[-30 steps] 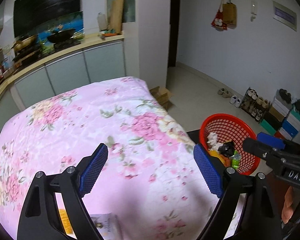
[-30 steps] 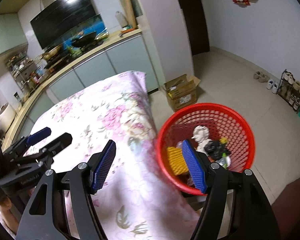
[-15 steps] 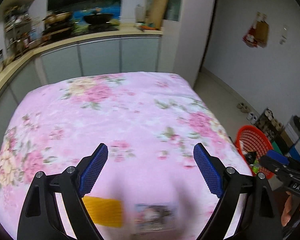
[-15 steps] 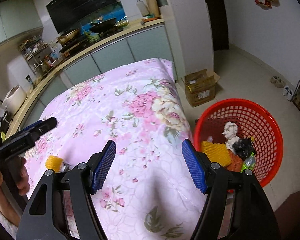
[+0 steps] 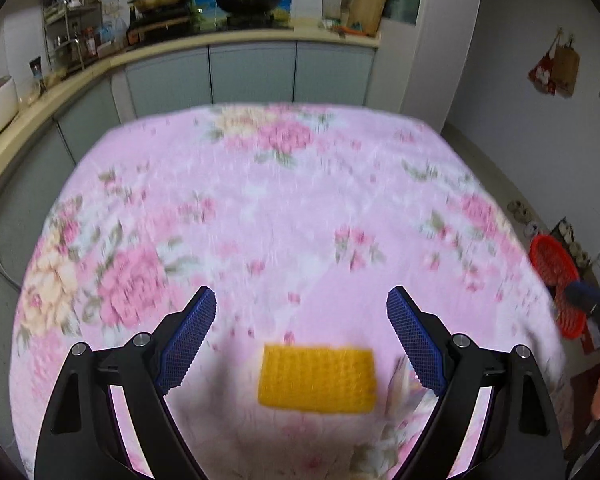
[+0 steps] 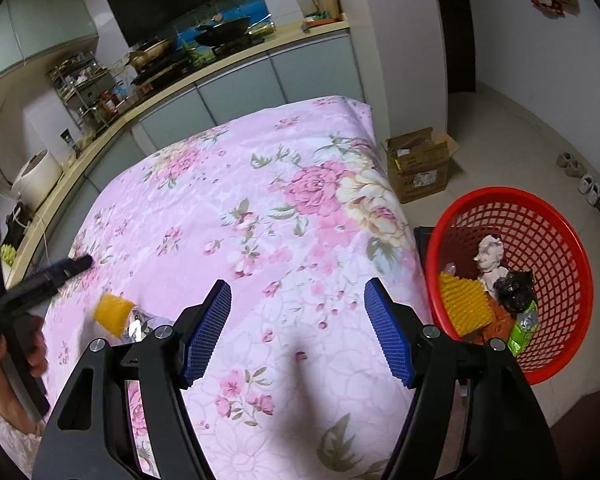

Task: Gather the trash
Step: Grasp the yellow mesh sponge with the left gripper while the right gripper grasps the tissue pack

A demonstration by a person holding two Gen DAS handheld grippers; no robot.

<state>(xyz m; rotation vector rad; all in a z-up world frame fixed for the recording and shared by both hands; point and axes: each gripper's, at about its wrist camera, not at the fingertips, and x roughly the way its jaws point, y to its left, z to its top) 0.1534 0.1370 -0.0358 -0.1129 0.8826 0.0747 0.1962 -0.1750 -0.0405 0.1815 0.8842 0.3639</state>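
Left wrist view: your left gripper (image 5: 300, 340) stands spread, empty; yellow sponge (image 5: 317, 379) between fingers looks soft, light; pinch its short sides.

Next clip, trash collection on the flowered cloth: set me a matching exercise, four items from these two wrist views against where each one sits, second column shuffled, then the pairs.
Column one:
1. yellow sponge
2. red basket
3. cardboard box
4. white bust figurine

Column two:
A. on the floor at the far corner of the table, flaps open
B. inside the basket, beside a black crumpled bag
C. on the pink floral cloth, between the open fingers of the left hand-held gripper
D. on the floor by the table's right edge, holding trash

Pairs: 1-C, 2-D, 3-A, 4-B
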